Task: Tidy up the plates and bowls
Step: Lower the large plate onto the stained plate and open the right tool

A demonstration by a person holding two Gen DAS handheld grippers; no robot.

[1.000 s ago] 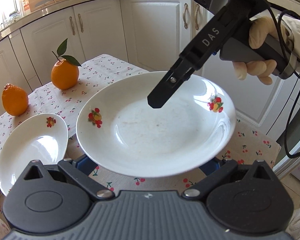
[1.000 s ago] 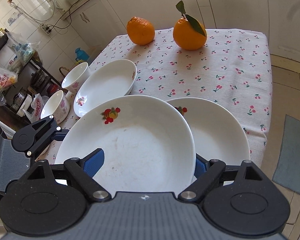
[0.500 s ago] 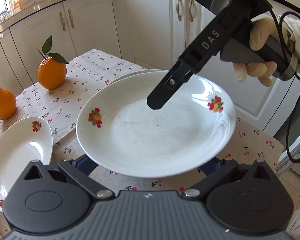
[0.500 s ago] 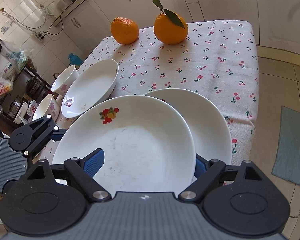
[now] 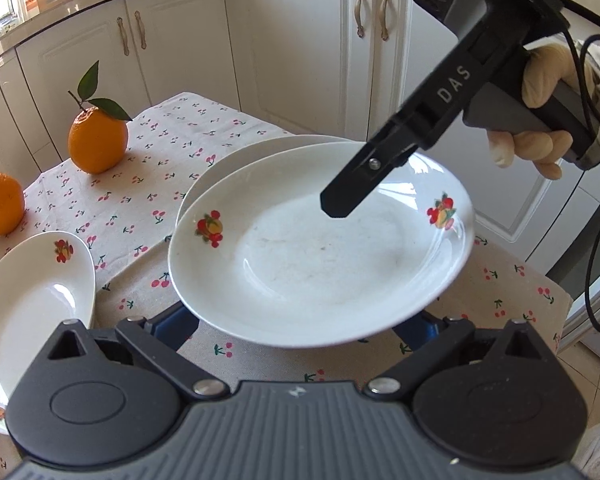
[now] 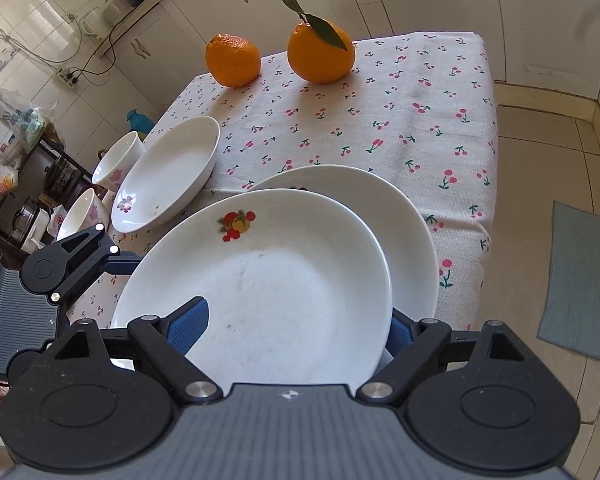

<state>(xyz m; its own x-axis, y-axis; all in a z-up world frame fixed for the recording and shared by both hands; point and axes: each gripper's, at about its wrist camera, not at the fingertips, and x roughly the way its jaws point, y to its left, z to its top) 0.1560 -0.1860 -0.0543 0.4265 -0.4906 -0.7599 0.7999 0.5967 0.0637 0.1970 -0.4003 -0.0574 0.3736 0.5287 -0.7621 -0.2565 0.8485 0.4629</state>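
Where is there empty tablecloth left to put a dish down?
The biggest bare patch of tablecloth lies between the leafy orange, the lower plate and the far right table edge. It is crowded on the left, where the oval dish and two small bowls sit together.

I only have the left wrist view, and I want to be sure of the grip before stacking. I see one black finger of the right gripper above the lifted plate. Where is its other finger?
Observer: In the right wrist view, the right gripper has its other blue pad below the rim of the upper plate, so the rim runs between the two pads.
Operator: Any more dishes past the oval dish on my left?
Observer: Yes. A flowered bowl and a second flowered bowl stand just beyond the oval dish, at the table's edge.
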